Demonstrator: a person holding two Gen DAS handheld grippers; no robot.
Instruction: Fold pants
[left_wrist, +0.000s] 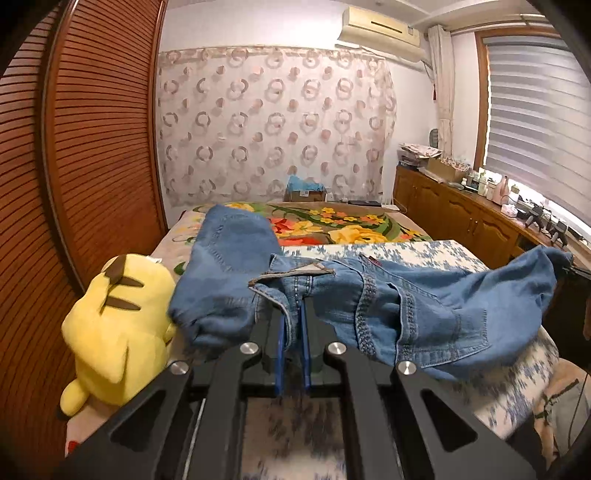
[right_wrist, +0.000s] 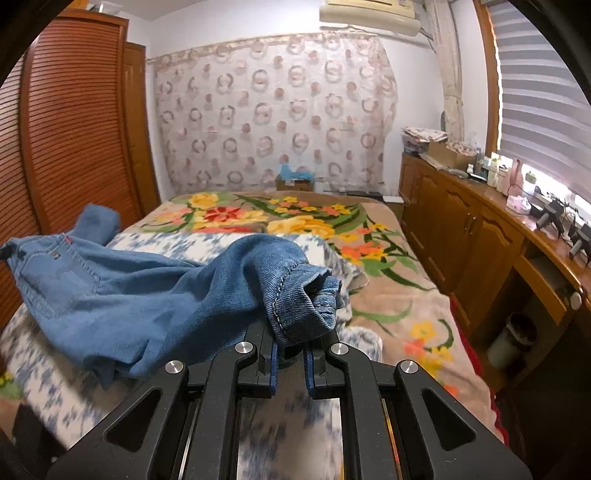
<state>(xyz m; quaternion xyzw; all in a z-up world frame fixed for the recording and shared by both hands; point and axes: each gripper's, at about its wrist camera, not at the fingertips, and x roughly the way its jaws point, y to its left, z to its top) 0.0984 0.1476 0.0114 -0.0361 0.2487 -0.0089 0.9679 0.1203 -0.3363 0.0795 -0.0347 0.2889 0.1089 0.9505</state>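
Left wrist view: the left gripper (left_wrist: 293, 325) had its jaws pinching the waistband edge of the jeans (left_wrist: 424, 306), beside the fly; the garment hung lifted above the bed (left_wrist: 424, 251), one leg trailing toward the far end of the bed, the seat and pockets spreading away from the plush toy (left_wrist: 114, 325). The yellow plush toy lay just beside the jeans, on the wardrobe side; the trailing leg risked dragging against it or sweeping it off the bed. The bite looked narrow; denim weight could have pulled the waistband free.

Right wrist view: the right gripper (right_wrist: 291, 347) had its jaws pinching a bunched leg hem of the jeans (right_wrist: 122, 295); the hem was doubled over, so one layer alone might have been gripped. Cloth between the two grips sagged onto the bed and twisted; a fold from here risked misaligned legs.
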